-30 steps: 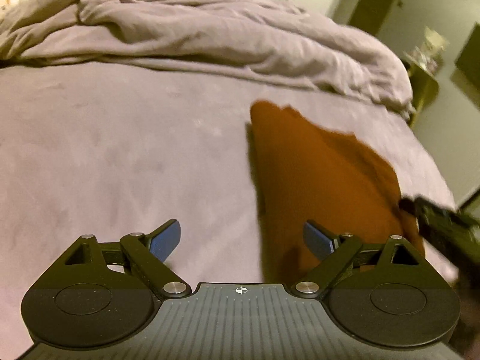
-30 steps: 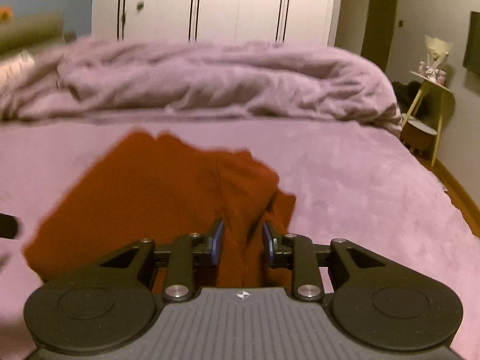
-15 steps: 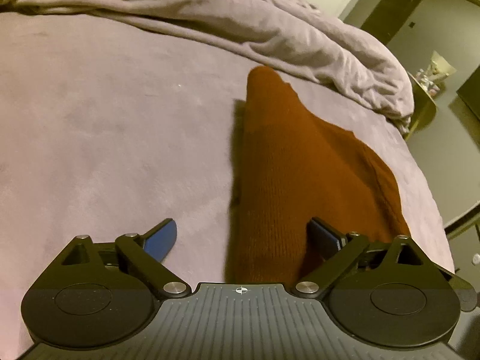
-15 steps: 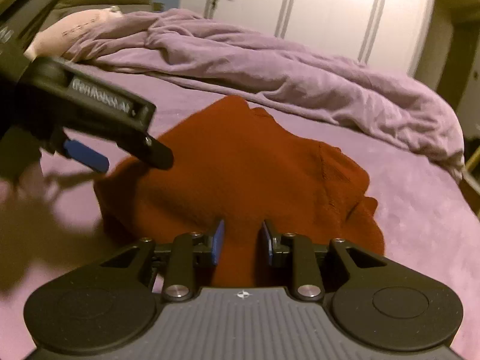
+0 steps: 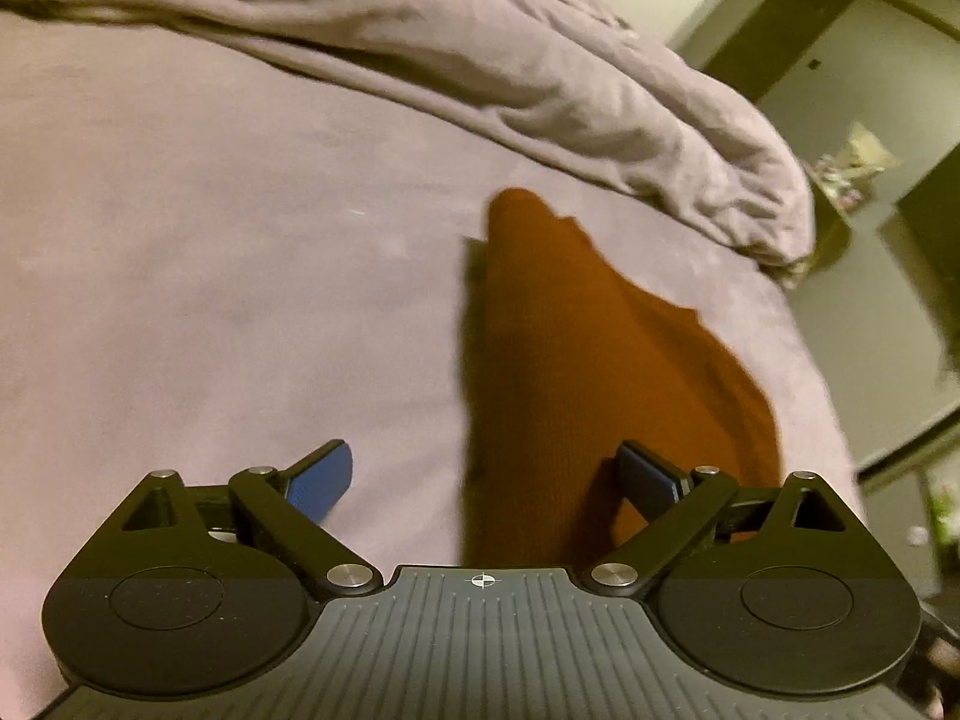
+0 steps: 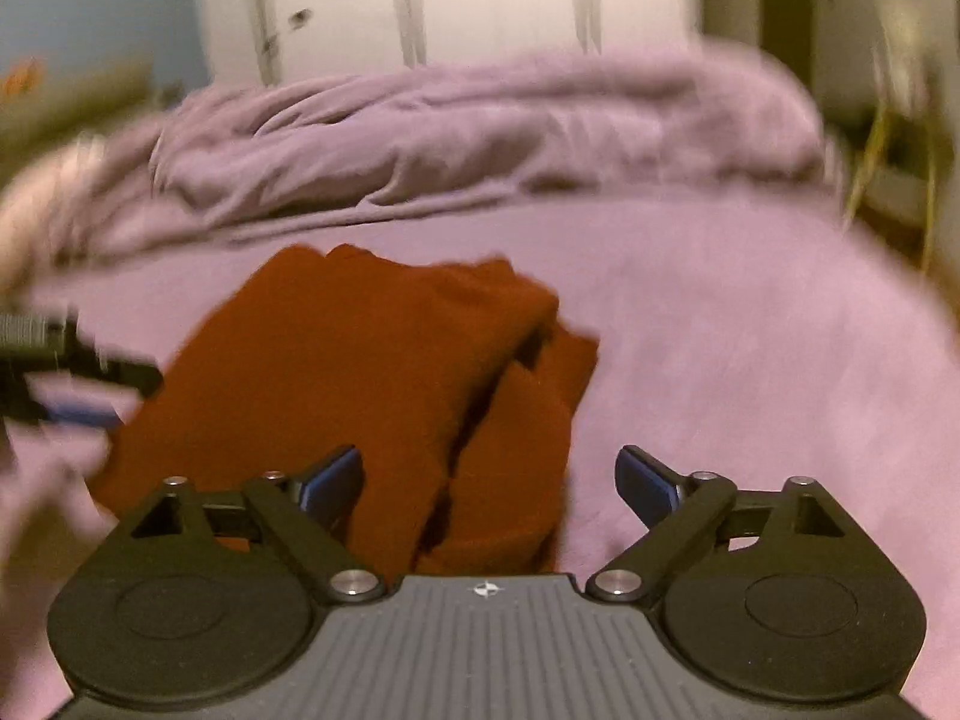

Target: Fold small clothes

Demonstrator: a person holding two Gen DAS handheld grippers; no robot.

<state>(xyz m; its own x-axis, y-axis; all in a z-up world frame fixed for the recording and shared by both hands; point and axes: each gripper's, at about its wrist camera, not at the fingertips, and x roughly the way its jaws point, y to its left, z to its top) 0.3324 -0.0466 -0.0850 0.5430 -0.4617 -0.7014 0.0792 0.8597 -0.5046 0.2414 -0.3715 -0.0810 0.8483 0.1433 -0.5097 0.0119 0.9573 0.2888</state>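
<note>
A rust-red knitted garment (image 5: pixel 588 372) lies folded on the purple bed sheet (image 5: pixel 210 300). In the left wrist view my left gripper (image 5: pixel 486 480) stands open over the garment's near left edge, its right finger above the cloth, nothing pressed between the pads. In the right wrist view the same garment (image 6: pixel 360 372) lies in layers, with a loose flap on its right side. My right gripper (image 6: pixel 489 480) has its jaws opening wide above the garment's near edge; the cloth lies under them, no longer pinched. The left gripper (image 6: pixel 66 378) shows blurred at the left edge.
A crumpled purple duvet (image 6: pixel 450 138) is heaped across the far side of the bed. White wardrobe doors (image 6: pixel 492 0) stand behind it. A small side table (image 5: pixel 840 192) with items is past the bed's right corner. Bare sheet (image 6: pixel 750 330) lies right of the garment.
My right gripper let go of the garment and its jaws spread wide. It also swung, so the left gripper now sits at the view's left edge. The left gripper moved lower and stayed open.
</note>
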